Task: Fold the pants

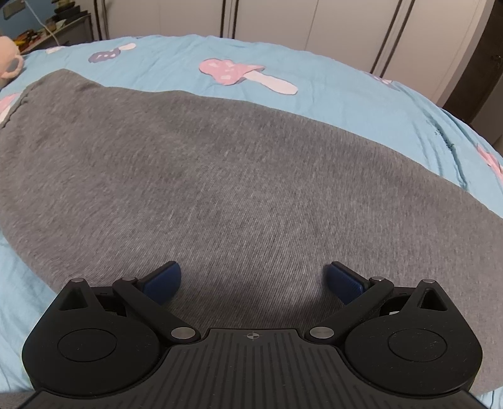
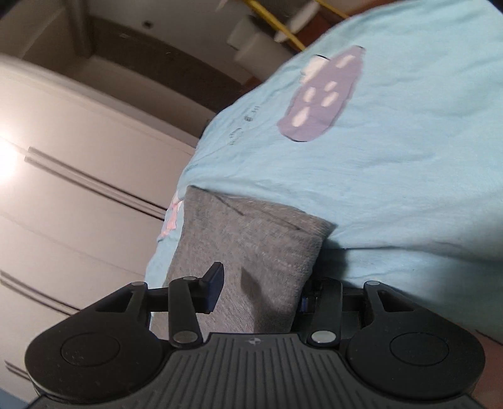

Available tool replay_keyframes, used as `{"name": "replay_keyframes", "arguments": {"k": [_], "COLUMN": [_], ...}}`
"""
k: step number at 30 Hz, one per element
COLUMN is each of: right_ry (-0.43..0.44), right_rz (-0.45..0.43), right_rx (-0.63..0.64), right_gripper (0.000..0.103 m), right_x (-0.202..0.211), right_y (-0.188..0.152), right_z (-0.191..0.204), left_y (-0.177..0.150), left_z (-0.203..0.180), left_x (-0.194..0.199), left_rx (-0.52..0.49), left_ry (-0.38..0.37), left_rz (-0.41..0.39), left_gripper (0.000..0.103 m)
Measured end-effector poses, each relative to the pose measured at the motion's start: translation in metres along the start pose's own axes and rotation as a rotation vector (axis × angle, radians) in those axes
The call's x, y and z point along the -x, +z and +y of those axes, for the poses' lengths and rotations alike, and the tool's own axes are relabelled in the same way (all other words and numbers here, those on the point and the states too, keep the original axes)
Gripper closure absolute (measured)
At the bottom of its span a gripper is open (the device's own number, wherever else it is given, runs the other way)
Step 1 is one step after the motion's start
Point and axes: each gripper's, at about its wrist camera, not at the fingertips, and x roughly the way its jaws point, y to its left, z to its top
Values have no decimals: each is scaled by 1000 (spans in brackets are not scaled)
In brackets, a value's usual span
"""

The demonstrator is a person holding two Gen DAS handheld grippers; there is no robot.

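Observation:
Grey knit pants [image 1: 220,176] lie spread flat across a light blue bed sheet [image 1: 361,94] with mushroom prints. My left gripper [image 1: 253,280] hovers just above the near part of the pants, jaws wide open and empty. In the right wrist view, a narrow end of the grey pants [image 2: 251,251] passes between the jaws of my right gripper [image 2: 261,292]. The jaws stand apart, one finger [image 2: 213,289] to the left of the cloth, the other mostly hidden behind its right edge. The view is tilted.
A pink plush toy [image 1: 9,59] sits at the bed's far left corner. White wardrobe doors [image 1: 314,22] stand behind the bed. They also show in the right wrist view [image 2: 78,188]. The bed's edge [image 2: 188,176] drops off left of the pants end.

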Motion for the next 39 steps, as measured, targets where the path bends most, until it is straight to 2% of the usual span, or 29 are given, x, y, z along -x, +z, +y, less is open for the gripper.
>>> {"name": "replay_keyframes", "arguments": {"k": [3, 8, 10, 12, 13, 21, 30, 33, 34, 37, 39], "right_ry": [11, -30, -27, -25, -5, 56, 9, 25, 12, -128, -145], "right_rz": [-22, -4, 1, 23, 39, 48, 37, 6, 3, 31, 15], "right_rx": [33, 73, 57, 28, 0, -109, -36, 5, 25, 129, 153], "right_gripper": [45, 47, 56, 88, 93, 92, 93, 94, 94, 94, 94], "right_x": [-2, -10, -12, -12, -13, -27, -26, -19, -15, -22, -22], "right_y": [-4, -1, 0, 0, -1, -1, -1, 0, -1, -4, -5], "right_z": [5, 14, 12, 6, 1, -13, 1, 15, 17, 27, 36], "left_y": [0, 0, 0, 0, 0, -1, 0, 0, 1, 2, 2], "left_z": [1, 1, 1, 1, 1, 0, 1, 2, 2, 4, 8], "left_x": [0, 0, -1, -1, -1, -2, -2, -2, -2, -2, -1], "left_rx": [1, 3, 2, 2, 2, -3, 1, 6, 8, 18, 35], "left_ry": [-2, -2, -2, -1, -2, 9, 4, 0, 0, -13, -28], "left_rz": [1, 2, 3, 3, 3, 2, 5, 7, 7, 12, 15], "left_gripper": [0, 0, 0, 0, 0, 0, 0, 0, 0, 0, 0]}}
